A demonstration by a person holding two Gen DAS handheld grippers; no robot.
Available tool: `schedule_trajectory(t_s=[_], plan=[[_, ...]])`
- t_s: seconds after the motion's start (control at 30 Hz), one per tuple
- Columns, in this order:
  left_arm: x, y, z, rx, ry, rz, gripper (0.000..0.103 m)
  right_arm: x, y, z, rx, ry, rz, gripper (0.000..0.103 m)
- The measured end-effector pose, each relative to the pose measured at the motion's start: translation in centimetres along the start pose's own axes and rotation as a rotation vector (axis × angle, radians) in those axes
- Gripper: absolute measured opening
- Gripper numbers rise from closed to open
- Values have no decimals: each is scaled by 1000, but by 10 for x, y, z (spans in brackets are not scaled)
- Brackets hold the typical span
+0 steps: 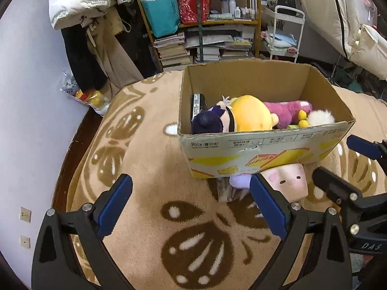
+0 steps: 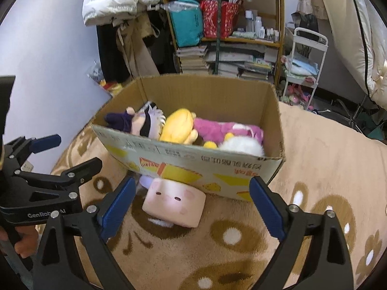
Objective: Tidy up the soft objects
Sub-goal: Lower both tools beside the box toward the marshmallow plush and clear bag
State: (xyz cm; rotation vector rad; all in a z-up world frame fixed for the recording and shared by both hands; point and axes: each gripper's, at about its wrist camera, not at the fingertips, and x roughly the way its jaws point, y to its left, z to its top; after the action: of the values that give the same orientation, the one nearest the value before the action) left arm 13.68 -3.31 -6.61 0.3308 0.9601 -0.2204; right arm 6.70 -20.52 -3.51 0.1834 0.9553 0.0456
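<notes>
A cardboard box stands on a tan patterned blanket. Inside lie a purple-clad doll, a yellow plush, a pink plush and a white fluffy toy. A pink cube plush with a pig face leans against the box's near wall, on the blanket. My right gripper is open, its fingers either side of the cube and short of it. My left gripper is open over bare blanket, left of the cube.
Behind the box stand a bookshelf with stacked books and bags, hanging coats, and a white cart. The blanket's left edge runs along a wall. A hand holds the left gripper.
</notes>
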Motion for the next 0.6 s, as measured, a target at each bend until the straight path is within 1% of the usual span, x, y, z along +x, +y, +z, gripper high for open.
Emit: schedule_trajectory(t_s=[0.13,0.3,0.43,0.6], plan=[[11,2,-1,-9,30,-10,96,10,-3,-2,22,38,6,99],[27,8,2,-23,65,-48,96,20,-8,-5,54,75,6,99],[36,9,1,-24,92,-77,96,28,-8,-5,59,96,4,99],[51,10,-6,-30,146,-103,96,44,-7,-6,54,139,6,99]])
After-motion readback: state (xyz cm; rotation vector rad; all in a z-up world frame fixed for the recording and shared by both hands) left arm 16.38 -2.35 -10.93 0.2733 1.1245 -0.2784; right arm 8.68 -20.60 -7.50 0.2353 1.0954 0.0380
